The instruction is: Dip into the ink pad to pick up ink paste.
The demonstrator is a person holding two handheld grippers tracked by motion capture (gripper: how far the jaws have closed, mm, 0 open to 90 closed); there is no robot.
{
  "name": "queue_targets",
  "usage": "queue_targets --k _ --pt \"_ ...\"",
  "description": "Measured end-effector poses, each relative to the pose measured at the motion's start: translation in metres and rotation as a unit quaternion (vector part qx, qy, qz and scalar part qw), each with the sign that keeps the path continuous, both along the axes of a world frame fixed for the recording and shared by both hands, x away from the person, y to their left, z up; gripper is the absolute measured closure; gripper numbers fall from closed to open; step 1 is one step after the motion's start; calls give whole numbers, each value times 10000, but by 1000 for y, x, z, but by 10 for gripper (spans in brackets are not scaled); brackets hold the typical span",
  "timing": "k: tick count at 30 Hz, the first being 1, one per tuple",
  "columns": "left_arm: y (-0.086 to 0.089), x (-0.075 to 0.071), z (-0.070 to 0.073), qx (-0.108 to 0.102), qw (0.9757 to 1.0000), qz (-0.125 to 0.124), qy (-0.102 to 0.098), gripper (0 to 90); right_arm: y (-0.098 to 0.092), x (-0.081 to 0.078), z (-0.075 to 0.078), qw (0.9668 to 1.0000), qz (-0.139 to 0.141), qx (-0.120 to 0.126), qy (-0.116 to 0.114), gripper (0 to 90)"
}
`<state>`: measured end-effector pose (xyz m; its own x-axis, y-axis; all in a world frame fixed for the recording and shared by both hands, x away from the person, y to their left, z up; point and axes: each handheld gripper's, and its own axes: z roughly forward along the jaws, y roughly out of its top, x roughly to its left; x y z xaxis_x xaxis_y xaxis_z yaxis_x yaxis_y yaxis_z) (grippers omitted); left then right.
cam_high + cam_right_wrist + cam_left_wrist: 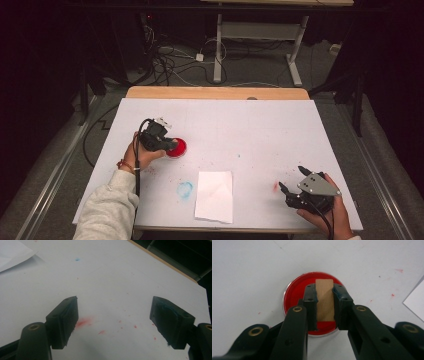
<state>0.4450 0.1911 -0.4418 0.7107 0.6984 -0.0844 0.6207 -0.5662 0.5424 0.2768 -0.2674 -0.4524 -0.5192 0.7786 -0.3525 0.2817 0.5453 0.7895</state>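
From the high view, the left tongs (167, 145) sit right over a round red dish (177, 148) on the left side of the tabletop (260, 130), while the right tongs (292, 192) rest near the front right corner, well apart from it. A white sheet of paper (214, 196) lies near the front edge between the two hands, with a bluish smear (184, 189) just left of it. So the left hand is clearly the one on the job.

Left gripper view: the tongs (325, 298) are clamped on a small wooden block (325, 301), pinching its two long sides. The block's long axis runs straight away from the camera, along the jaws, and the red dish (294, 293) is directly underneath it. I can't tell if the far end actually touches the red stuff, but my guess is the next move is straight down into the dish.

Right gripper view: these tongs (113, 322) stand wide apart with nothing between them, just above a red smudge (83, 322).
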Motion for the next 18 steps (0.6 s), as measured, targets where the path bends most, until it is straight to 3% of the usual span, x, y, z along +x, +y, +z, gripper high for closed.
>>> queue_targets --k 4,11,18 --pt "0 3 -7 84 9999 -19 102 739 0 0 0 10000 11 -19 12 235" --pt "1 6 -11 -31 9998 23 199 740 1 0 0 10000 31 -38 14 235" --pt "-4 4 -10 150 9998 84 140 740 2 -1 0 10000 49 -60 21 235"
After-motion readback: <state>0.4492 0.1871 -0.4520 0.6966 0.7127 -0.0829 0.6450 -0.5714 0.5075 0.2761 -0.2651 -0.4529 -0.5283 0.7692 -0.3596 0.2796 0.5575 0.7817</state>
